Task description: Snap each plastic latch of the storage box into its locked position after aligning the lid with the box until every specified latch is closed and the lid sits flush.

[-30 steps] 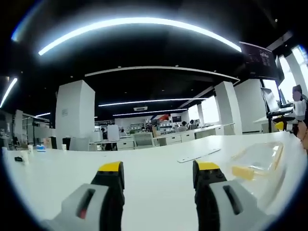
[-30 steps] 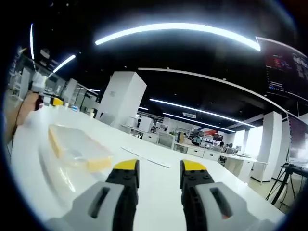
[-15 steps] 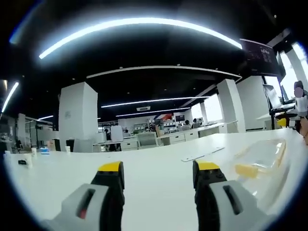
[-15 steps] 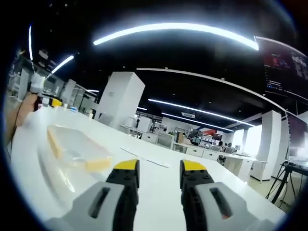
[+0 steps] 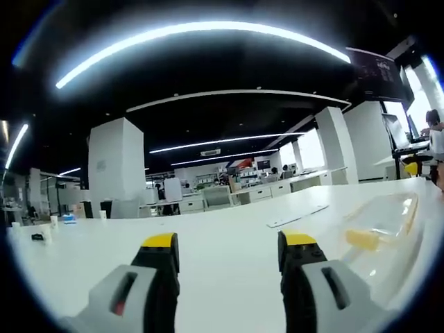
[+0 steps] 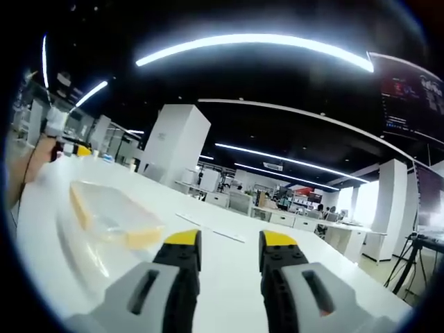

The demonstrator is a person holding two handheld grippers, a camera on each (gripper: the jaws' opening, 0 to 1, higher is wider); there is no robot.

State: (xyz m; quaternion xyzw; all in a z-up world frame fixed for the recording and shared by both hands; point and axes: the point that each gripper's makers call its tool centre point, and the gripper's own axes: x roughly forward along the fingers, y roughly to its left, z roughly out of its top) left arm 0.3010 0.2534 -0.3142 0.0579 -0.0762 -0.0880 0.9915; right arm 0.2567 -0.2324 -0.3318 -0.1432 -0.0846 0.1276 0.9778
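Tables come first, because the big white table under us is the largest thing we see, and far behind it is a wide office with white pillars and long ceiling lights. On the table lies the clear storage box with its yellow latches. A lid seems to sit on it, but we cannot tell if it lies flat or if any latch is snapped shut. We think the work has not started yet, and every latch may be left to do.

In the right gripper view, the box lies to the left of our right gripper, a bit farther away, and apart from it. In the left gripper view, the same box lies to the right of our left gripper, also apart. So the box sits between our two grippers.

Both grippers have their jaws spread with nothing in them. A thin flat white strip lies farther off on the table.
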